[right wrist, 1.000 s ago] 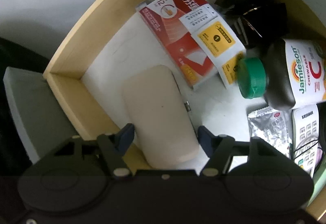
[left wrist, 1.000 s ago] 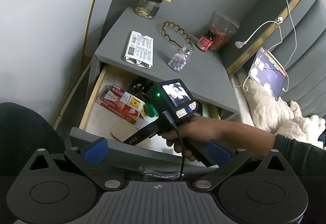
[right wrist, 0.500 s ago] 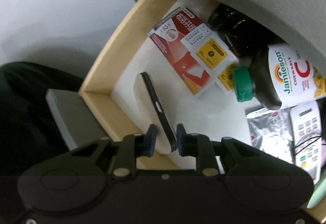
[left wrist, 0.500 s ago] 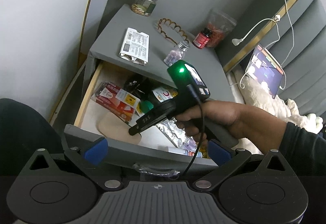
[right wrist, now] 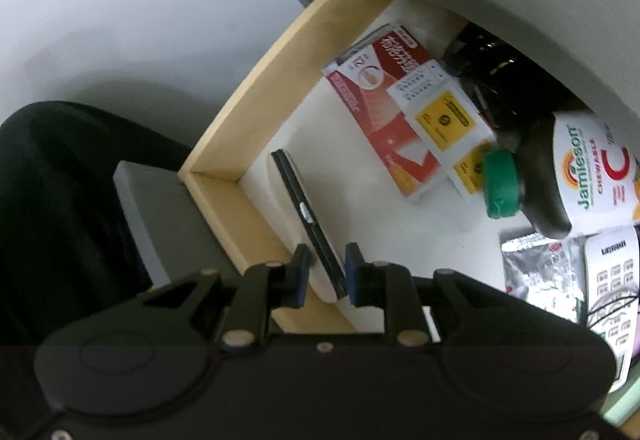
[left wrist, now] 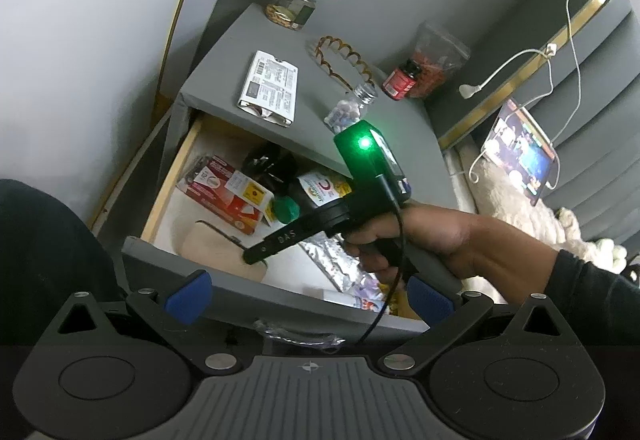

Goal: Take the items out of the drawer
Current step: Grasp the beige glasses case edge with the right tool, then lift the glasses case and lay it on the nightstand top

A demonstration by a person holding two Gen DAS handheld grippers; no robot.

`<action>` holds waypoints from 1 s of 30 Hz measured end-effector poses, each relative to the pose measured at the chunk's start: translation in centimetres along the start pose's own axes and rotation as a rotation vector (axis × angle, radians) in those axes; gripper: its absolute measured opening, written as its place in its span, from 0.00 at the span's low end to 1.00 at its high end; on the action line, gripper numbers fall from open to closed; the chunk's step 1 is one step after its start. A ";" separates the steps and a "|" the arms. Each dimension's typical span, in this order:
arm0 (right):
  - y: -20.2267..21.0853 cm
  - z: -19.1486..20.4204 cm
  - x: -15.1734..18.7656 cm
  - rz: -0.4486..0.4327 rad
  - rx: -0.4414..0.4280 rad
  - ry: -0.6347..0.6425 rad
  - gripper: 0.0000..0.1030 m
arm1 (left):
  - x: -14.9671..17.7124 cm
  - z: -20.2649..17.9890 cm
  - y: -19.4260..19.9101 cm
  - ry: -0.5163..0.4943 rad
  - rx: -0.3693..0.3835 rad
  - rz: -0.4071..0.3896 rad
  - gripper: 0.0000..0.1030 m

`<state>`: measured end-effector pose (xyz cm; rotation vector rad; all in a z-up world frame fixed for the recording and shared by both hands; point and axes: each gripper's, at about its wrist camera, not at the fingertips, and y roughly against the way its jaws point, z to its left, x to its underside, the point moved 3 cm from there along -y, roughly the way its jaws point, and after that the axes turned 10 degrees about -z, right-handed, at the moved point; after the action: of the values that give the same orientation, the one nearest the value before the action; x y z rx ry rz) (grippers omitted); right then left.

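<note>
My right gripper is shut on the near end of a flat beige case with a black edge. The case stands tilted up on its edge in the front left corner of the open drawer. From the left wrist view, the right gripper reaches down into the drawer onto the beige case, with a person's hand on its handle. My left gripper is open in front of the grey drawer front, holding nothing.
Also in the drawer are a red medicine box, a small yellow-labelled box, a dark bottle with a green cap, foil blister packs and a white keypad device. The nightstand top holds a white packet, a hairband, bottles and a jar.
The right jaws were open around the case lying flat; they shut on it and tipped it up onto its edge. The left gripper has kept still.
</note>
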<state>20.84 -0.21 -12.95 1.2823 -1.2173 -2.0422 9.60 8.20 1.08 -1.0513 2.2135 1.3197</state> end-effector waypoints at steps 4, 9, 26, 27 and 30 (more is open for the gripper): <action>-1.2 0.8 0.4 0.035 -0.019 0.048 0.26 | -0.1 0.2 0.0 0.006 -0.008 -0.004 1.00; -3.2 2.0 0.4 0.065 0.083 0.161 0.25 | -0.3 0.5 0.0 0.019 -0.009 -0.006 1.00; 8.3 5.9 4.4 -0.403 0.127 -0.040 0.15 | -0.5 1.4 0.1 0.070 0.000 -0.005 1.00; 9.9 6.0 4.7 -0.453 0.107 -0.103 0.15 | -0.4 1.4 0.1 0.072 0.000 -0.002 1.00; 16.0 3.1 6.6 -0.611 0.041 -0.322 0.15 | -0.4 1.4 0.0 0.075 -0.002 -0.004 1.00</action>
<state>13.66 -11.95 -2.05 1.5239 -1.0851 -2.7548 9.78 9.58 0.67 -1.1230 2.2637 1.3006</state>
